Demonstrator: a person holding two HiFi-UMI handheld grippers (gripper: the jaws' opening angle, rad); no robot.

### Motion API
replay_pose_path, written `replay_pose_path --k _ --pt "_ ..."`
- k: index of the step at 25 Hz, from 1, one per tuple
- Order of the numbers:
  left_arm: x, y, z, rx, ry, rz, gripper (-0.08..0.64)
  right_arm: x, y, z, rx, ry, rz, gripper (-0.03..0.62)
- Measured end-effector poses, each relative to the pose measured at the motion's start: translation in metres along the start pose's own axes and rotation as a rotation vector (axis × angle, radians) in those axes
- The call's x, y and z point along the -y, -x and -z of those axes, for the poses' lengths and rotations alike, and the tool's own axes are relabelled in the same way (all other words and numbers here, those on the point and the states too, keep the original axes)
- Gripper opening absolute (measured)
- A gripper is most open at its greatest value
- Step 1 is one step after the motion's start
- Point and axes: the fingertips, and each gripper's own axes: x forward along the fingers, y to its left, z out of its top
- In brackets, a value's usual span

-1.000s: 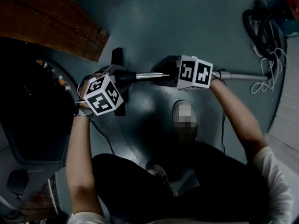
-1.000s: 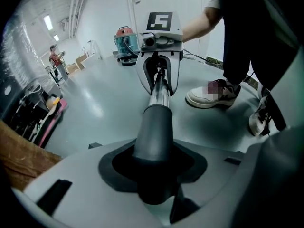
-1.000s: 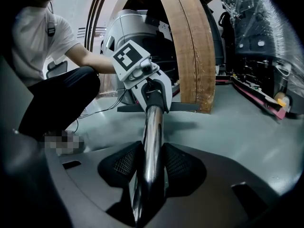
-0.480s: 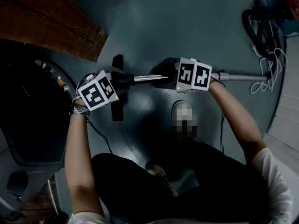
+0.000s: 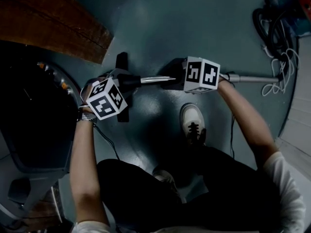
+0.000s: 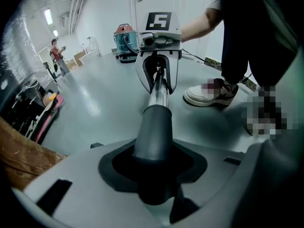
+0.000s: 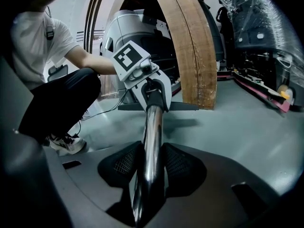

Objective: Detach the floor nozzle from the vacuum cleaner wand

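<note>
**Both claws clamped on wand and nozzle neck**

Left claw point(image 5: 125, 81) is gripping the dark grey plastic neck point(image 6: 153, 132) of the flat black floor nozzle point(image 5: 121, 61), which is lying on the grey-green floor point(image 5: 160, 28) right beneath that claw. Right claw point(image 5: 171, 80) is squeezing the shiny chrome wand tube point(image 5: 156, 79). The tube is running from this claw straight into the neck. The claws are facing each other, close together.

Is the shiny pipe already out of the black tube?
No, the shiny pipe runs straight into the end of the black tube.
</note>
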Motion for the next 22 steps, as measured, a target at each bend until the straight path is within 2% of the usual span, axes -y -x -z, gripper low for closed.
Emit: replay_pose_path --k 8,14,17,22 --pt "-0.013 -0.001 0.002 -0.042 -0.159 -0.184 0.160 0.005 -0.002 0.001 0.007 -0.020 -0.020 0.163" --pt "-0.019 0.001 0.002 -0.046 -0.221 -0.249 0.160 0.006 -0.002 -0.002 0.020 -0.042 -0.038 0.163" --pt "-0.015 -0.001 0.004 -0.051 -0.199 -0.219 0.160 0.005 -0.004 -0.001 0.015 -0.038 -0.041 0.163" --pt "0.001 -0.007 0.009 -0.033 -0.050 -0.044 0.160 -0.001 -0.006 0.004 0.001 -0.021 -0.036 0.163"
